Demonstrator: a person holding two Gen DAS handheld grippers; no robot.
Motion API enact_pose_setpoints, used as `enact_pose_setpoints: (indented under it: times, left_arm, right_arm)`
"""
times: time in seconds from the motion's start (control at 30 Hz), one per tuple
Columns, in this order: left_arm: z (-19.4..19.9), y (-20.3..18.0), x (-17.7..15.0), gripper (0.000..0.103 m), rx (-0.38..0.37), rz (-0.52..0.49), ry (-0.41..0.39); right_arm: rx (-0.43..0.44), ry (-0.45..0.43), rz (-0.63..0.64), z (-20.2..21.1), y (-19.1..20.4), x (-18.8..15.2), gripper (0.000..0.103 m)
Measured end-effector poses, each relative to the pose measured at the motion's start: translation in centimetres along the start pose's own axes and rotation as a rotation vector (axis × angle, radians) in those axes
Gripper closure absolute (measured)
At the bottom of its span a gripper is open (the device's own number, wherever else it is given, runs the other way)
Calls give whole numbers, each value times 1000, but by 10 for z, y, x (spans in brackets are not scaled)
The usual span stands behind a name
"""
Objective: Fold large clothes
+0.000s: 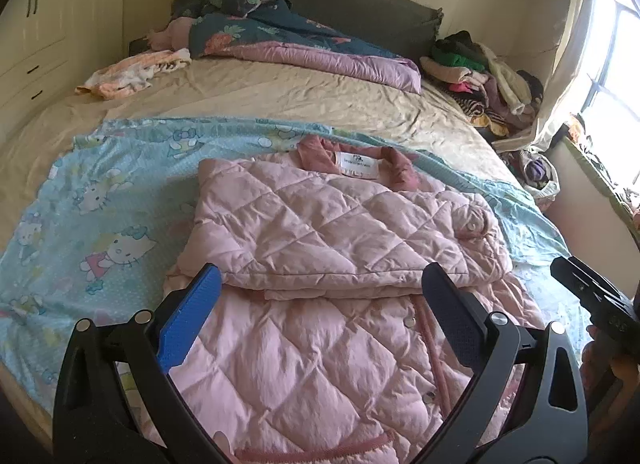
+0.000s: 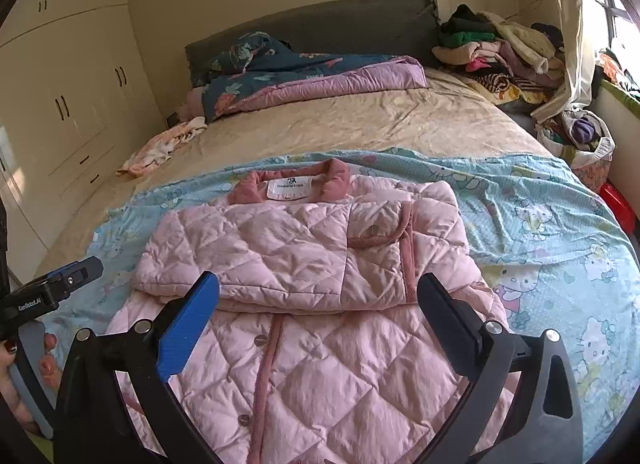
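Observation:
A pink quilted coat (image 1: 320, 232) (image 2: 304, 260) lies on a light blue cartoon-print sheet (image 1: 100, 224) (image 2: 540, 232) at the near end of the bed. Its sleeves are folded across the chest, and the darker pink collar with a white label (image 1: 358, 164) (image 2: 289, 188) points toward the headboard. My left gripper (image 1: 322, 284) hovers open above the coat's lower half, with nothing between its fingers. My right gripper (image 2: 318, 292) hangs open over the same area, also empty. In each wrist view the other gripper shows at the frame's edge, held by a hand (image 2: 16, 376).
A beige bed sheet (image 1: 280, 96) covers the far half of the bed. A rolled purple and dark floral quilt (image 1: 304, 48) lies by the grey headboard (image 2: 340, 28). A clothes pile (image 1: 480, 72) sits at the far right near the window. A small pink-white garment (image 1: 132, 74) is far left, beside white wardrobes (image 2: 72, 96).

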State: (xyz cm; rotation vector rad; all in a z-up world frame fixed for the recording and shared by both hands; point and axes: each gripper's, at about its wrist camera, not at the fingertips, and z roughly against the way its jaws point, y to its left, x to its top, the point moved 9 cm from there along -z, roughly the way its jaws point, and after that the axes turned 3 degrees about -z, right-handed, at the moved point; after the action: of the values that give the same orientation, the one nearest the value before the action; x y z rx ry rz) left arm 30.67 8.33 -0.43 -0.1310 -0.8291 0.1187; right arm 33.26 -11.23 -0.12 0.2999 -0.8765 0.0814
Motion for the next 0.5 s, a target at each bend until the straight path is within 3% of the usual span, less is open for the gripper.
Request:
enact_pose_setpoints:
  times: [0.5]
  left_arm:
    - [42, 1, 5, 9, -3, 0, -71]
  right_arm:
    - [20, -83, 10, 50, 7, 14, 4]
